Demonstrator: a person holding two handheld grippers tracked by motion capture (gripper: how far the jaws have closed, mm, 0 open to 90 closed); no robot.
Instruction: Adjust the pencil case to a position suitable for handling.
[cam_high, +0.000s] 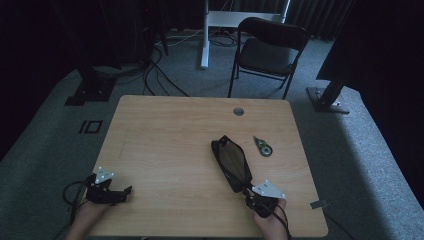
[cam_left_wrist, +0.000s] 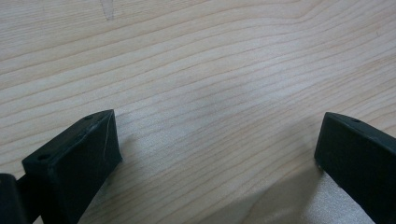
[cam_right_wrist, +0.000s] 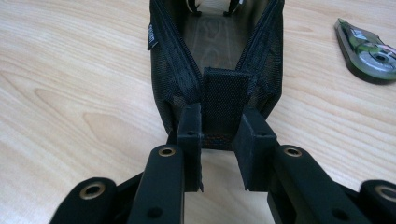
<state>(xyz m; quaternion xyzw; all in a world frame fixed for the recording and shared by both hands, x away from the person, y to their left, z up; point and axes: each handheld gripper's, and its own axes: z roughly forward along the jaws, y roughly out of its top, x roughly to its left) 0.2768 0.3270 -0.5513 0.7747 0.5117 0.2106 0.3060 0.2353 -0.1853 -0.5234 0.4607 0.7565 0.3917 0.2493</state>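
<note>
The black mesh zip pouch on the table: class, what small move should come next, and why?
Probably bring the open left gripper across to the black mesh zip pouch: the right gripper pinches only its end tab, while its mouth gapes open and the green tape dispenser lies beside it.

High view: looked forward and down from above the near edge, taking in the whole worktop (cam_high: 165, 145).
Left gripper view: sat low, close over bare wood.
Right gripper view: sat low, close behind the pouch (cam_right_wrist: 219, 60).
Shared: pouch (cam_high: 232, 159) and tape (cam_high: 263, 146) (cam_right_wrist: 369, 51).

The worktop (cam_right_wrist: 70, 93) is pale, matt wood grain. The pouch (cam_right_wrist: 173, 70) is black woven mesh cloth with a webbing tab. The fingers (cam_right_wrist: 189, 140) look matt black plastic; brass-like rivets shine.
</note>
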